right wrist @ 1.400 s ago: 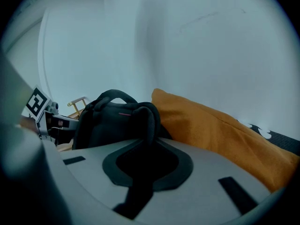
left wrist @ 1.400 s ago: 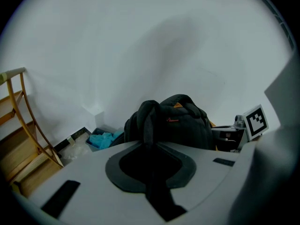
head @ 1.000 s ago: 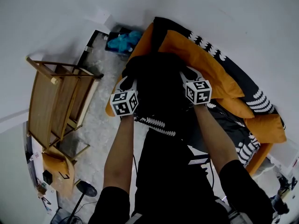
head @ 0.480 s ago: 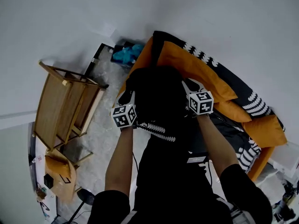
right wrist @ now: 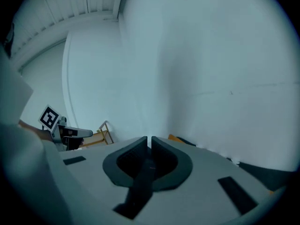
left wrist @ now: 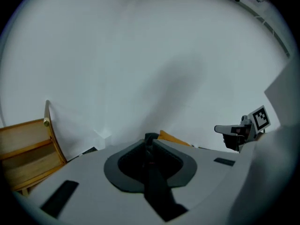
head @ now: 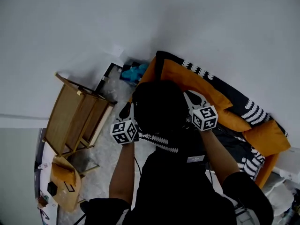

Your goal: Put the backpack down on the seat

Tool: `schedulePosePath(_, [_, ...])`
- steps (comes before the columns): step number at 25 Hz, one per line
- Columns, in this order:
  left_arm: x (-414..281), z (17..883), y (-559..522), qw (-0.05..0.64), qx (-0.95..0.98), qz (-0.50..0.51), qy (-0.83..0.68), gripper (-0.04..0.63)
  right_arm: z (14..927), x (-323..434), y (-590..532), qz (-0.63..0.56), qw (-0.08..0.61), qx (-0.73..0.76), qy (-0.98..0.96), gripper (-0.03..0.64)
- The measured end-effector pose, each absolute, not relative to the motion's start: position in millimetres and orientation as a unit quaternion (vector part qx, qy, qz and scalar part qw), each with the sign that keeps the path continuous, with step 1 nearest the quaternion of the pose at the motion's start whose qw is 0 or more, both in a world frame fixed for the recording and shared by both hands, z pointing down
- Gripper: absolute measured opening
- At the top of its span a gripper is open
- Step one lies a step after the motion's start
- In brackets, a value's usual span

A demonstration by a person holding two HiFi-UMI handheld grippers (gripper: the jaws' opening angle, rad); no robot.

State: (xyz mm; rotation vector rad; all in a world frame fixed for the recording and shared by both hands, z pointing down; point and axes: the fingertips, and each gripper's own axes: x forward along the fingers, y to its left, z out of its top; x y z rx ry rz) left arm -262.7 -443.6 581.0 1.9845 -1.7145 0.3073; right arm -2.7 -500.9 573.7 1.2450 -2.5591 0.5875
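Now left tool, just closed, and right tool pinch straps of the backpack; wooden chair, orange sofa alongside.

The backpack is black, cushions orange, throw black with white marks, chair tan.

I'm getting soft, even light in every view, with no glare. In the left gripper view the plain white painted wall carries one broad, faint shadow. From the head view the black fabric backpack reads as a detail-less dark mass. The fisheye bends the edges and the corners go black. The right gripper view is tinted blue.
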Motion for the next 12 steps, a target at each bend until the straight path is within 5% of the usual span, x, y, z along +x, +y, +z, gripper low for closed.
schedulePosePath(12, [-224.2,435.6,-426.6,0.166,0.788,0.039,-0.592,0.02,425.5,11.7,-457.2,0.144,-0.009,0.394,-0.908,0.032])
